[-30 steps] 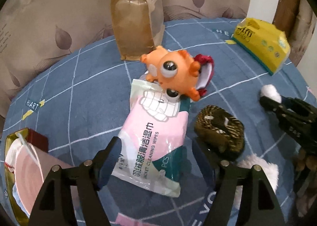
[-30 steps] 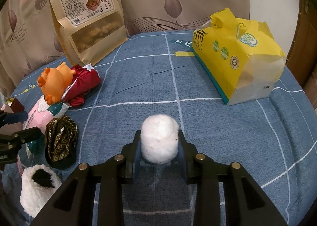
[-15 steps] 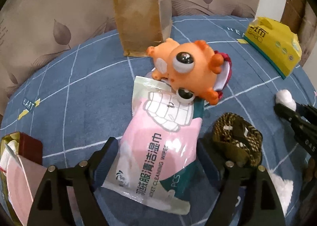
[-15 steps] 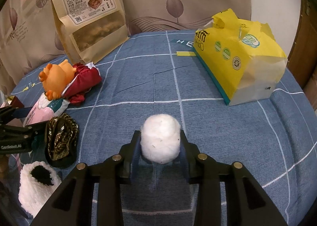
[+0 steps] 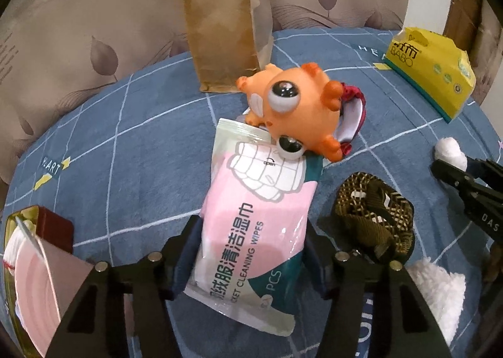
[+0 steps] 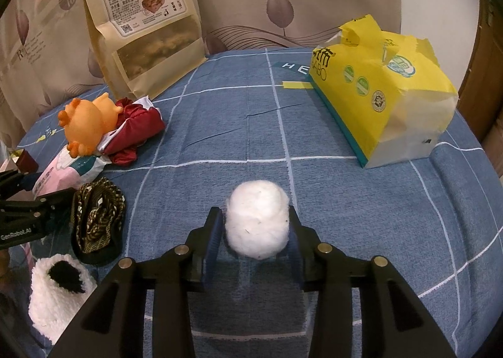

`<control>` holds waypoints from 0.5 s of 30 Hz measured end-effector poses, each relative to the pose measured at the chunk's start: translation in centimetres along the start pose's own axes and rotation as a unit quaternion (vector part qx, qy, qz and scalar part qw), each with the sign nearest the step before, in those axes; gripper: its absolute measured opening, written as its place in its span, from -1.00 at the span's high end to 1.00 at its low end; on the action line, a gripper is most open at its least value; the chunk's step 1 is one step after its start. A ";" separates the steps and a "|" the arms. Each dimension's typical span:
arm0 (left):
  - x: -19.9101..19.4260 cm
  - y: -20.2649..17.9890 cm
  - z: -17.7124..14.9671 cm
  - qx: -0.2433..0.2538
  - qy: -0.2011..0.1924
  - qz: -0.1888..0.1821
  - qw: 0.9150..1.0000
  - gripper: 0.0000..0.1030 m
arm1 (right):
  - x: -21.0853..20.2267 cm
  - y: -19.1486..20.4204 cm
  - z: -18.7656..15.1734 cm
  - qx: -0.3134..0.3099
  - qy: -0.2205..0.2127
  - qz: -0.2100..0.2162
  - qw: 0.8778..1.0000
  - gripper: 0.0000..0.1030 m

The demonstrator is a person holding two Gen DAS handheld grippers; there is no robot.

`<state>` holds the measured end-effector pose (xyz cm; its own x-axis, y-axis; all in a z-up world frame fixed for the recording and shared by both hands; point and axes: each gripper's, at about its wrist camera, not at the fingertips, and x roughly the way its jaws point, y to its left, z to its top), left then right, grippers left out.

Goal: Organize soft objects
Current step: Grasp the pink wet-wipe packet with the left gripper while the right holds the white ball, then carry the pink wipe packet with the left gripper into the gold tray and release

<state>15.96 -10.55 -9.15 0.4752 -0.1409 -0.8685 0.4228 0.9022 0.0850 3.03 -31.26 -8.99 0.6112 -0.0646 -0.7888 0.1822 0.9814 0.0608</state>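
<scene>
1. Closing in: left gripper (image 5: 248, 251) has come forward over the wipes pack (image 5: 251, 232); its jaws have just been narrowing, pack now between them, pads at or just touching its edges, firm pinch not clear.
2. Right gripper (image 6: 256, 232) has just been easing open a little, with the cotton ball (image 6: 257, 219) between the pads; the far pad looks close but contact is unclear.
3. Judgement: the pack is the next pick and the ball is being let go.
4. Pack lies flat on the blue cloth (image 5: 125, 153); its long axis runs away from the left gripper, far end tucked under the orange toy (image 5: 295, 109).
5. Toy rests on a red pouch (image 5: 352, 116); woven strap (image 5: 367, 219) just beside the pack.
</scene>
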 end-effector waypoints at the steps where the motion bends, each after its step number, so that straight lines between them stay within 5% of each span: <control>1: -0.1 0.1 -0.1 -0.004 0.002 0.000 1.000 -0.16 | 0.0 0.0 0.0 0.000 0.000 0.000 1.000 0.25; 8: -1.3 1.1 -1.0 -0.029 0.015 -0.025 0.999 -0.15 | 0.0 0.1 0.1 0.000 0.000 0.000 1.000 0.21; 15: -3.8 0.4 -2.4 -0.003 0.007 -0.035 0.999 -0.15 | 0.0 0.2 0.0 -0.001 0.000 -0.001 1.000 0.21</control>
<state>12.43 -8.65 -6.97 0.4334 -0.1984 -0.8791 0.4508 0.8924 0.0208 3.03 -31.09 -9.01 0.6105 -0.0667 -0.7892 0.1824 0.9815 0.0582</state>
